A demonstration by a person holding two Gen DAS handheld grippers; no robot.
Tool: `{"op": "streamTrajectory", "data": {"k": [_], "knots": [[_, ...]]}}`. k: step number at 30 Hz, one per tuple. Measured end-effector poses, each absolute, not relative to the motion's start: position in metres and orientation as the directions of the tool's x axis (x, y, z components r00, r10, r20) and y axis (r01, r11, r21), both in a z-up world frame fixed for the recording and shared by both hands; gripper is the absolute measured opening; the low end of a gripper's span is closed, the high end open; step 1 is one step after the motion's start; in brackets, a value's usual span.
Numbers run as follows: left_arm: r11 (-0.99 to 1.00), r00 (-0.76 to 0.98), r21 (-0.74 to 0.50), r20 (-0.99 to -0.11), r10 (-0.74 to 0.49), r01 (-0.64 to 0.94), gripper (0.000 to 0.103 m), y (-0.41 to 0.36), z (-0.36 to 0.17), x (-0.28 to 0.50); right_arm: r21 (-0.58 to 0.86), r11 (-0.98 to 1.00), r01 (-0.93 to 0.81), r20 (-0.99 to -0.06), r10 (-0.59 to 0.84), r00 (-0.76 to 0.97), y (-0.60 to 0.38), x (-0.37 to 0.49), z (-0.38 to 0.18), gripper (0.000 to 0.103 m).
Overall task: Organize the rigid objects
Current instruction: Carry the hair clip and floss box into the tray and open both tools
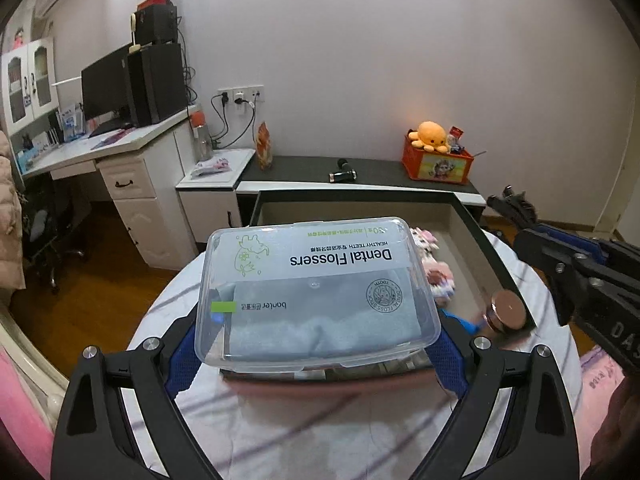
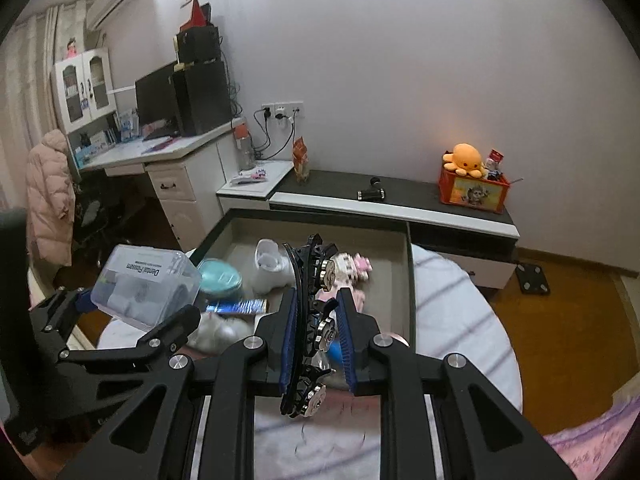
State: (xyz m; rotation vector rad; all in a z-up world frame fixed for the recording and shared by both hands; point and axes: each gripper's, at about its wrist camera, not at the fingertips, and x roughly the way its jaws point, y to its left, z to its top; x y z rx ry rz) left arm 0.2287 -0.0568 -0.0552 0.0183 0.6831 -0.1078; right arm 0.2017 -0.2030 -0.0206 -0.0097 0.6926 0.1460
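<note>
My left gripper [image 1: 318, 344] is shut on a clear plastic Dental Flossers box [image 1: 316, 288] and holds it above the near edge of the open dark-rimmed drawer tray [image 1: 476, 224]. The box also shows in the right wrist view [image 2: 146, 284], at the left. My right gripper [image 2: 318, 336] is shut on a black curved hair clip with silver studs [image 2: 310, 320], held upright over the tray [image 2: 320, 216]. In the tray lie a white container [image 2: 270, 266], a teal round tin [image 2: 220, 278], a pink and white toy [image 2: 352, 266] and a blue shiny pack [image 2: 240, 306].
A round table with a striped white cloth [image 2: 452, 312] bears the tray. A copper round lid [image 1: 506, 310] sits at the tray's right. Behind stands a low dark-topped cabinet [image 2: 400, 196] with an orange box and plush octopus [image 2: 466, 160]. A desk with monitor [image 2: 156, 100] stands left.
</note>
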Motion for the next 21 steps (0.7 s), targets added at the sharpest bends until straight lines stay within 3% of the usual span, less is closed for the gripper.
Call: {"op": "streamTrajectory", "data": {"k": [15, 17, 18, 21], "knots": [[0.992, 0.692, 0.08, -0.722, -0.013, 0.102, 0.095, -0.072, -0.107, 0.302, 0.078, 0.992, -0.102, -0.755, 0.126, 0.644, -0.21, 0.281, -0.099, 0.021], [0.99, 0.694, 0.092, -0.72, -0.007, 0.105, 0.099, -0.073, -0.109, 0.299, 0.091, 0.99, -0.104, -0.759, 0.136, 0.636, -0.213, 0.282, -0.104, 0.032], [0.99, 0.7, 0.102, -0.714, 0.004, 0.098, 0.1, -0.073, -0.109, 0.297, 0.087, 0.991, -0.099, -0.76, 0.13, 0.636, -0.215, 0.282, -0.105, 0.046], [0.993, 0.706, 0.084, -0.708, -0.001, 0.086, 0.103, -0.066, -0.106, 0.289, 0.091, 0.992, -0.091, -0.754, 0.128, 0.644, -0.22, 0.279, -0.106, 0.067]]}}
